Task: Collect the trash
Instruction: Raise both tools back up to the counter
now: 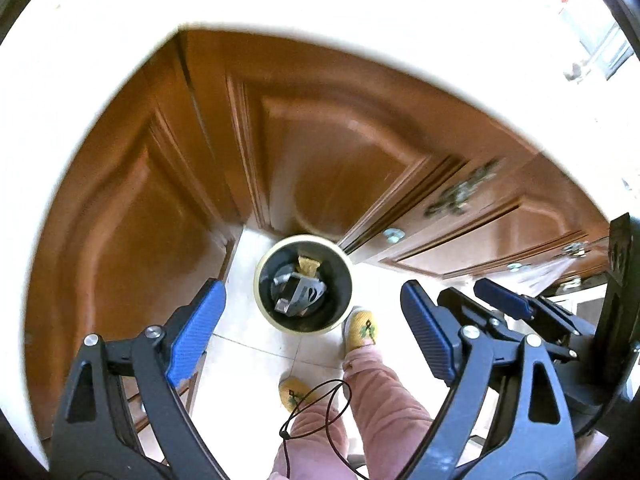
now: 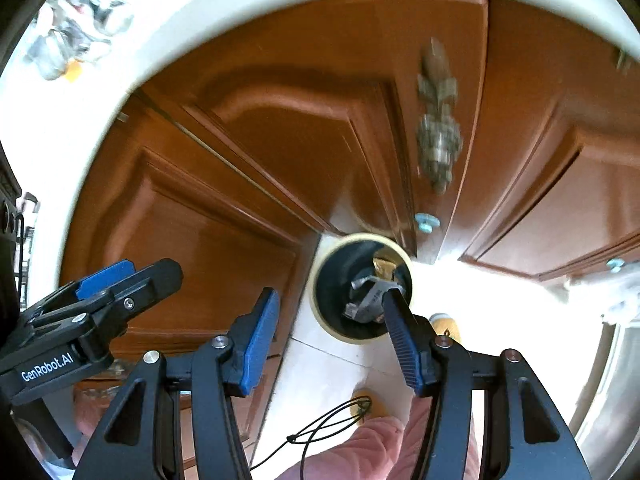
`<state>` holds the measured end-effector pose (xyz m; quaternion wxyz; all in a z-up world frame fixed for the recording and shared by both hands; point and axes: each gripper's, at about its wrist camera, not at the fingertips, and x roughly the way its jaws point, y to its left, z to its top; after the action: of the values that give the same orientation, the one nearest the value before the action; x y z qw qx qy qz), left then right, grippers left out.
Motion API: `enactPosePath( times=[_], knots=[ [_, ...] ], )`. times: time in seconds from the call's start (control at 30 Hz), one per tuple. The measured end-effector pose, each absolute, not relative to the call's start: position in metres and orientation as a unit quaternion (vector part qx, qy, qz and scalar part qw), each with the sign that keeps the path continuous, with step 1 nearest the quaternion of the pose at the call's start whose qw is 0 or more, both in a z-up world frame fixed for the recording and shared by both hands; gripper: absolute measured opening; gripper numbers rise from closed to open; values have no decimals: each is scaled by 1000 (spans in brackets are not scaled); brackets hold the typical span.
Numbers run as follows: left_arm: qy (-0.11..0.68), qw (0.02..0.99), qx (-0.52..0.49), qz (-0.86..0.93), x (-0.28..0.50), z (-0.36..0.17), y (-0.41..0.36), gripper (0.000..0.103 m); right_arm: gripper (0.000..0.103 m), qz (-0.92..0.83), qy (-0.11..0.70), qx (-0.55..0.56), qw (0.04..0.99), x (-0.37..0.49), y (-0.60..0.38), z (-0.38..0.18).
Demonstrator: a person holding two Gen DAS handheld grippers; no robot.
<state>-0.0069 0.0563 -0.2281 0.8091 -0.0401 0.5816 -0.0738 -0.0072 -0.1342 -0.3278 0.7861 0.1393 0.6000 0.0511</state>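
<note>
I look down from both claws at the floor of a kitchen. The bin, a round pale one with a dark inside, stands on the white tiles in the corner where the brown cabinet doors meet. Inside the bin I see the trash: a grey crumpled package near the middle and a small yellow-brown piece at the far wall.

My left claw is wide, and nothing is between its blue pads. My right claw is also wide and empty; in its own view its right pad covers a part of the bin's rim, but I cannot tell any touch. Each claw shows in the other view, at the side, and both are well above the bin.

Below the claws I see the person's legs in pink trousers and two yellow slippers on the tiles, one just beside the bin. A thin black cord makes a loop in front of the trousers. The white counter edge runs above the cabinets, very bright.
</note>
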Motion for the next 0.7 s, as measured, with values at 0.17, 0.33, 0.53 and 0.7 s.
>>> enactPosePath(
  times=[0.17,0.33,0.53,0.7],
  knots=[
    [555,827,-29,-89,-5,-165,53,87,55,58,566,137,811,-4,-131,-249],
    [524,846,-13,-98,-4,-110,47,87,55,63,532,140,833,0,-132,-191],
    [490,866,0,-105,6,-59,39,87,55,64,499,137,853,13,-142,-134],
    [462,880,7,-112,27,-19,26,87,55,59,467,137,872,34,-158,-97]
  ],
)
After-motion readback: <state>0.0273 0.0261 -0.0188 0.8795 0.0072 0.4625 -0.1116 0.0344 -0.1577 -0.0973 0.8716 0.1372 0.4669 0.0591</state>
